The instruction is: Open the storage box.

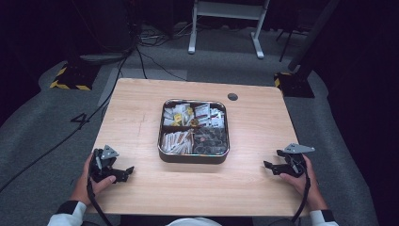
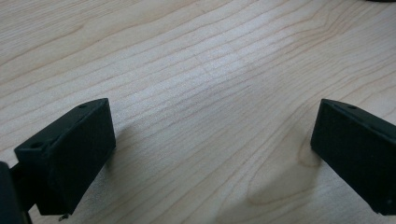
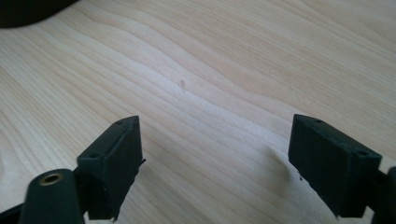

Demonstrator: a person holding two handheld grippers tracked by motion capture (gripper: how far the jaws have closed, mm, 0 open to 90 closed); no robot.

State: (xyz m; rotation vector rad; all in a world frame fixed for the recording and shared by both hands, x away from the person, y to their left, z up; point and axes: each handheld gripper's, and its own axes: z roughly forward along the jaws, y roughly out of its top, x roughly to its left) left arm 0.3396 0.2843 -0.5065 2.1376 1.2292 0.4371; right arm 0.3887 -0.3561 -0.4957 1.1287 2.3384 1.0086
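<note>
Tray (image 1: 162,141) centre table, contents blurred (packets?); both grippers apart, empty.

A pale wooden table (image 1: 254,127) carries a square metal tray (image 1: 193,157) at its middle, divided into four compartments of small packets.

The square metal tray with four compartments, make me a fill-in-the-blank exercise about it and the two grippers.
1. The square metal tray on the light wooden table is divided into ____ compartments.
2. The jaws of the left gripper stand ____, with bare wood between them.
3. The right gripper holds ____.
4. In the high view, the tray lies ____ the two grippers.

Missing words: four; open; nothing; between
</note>
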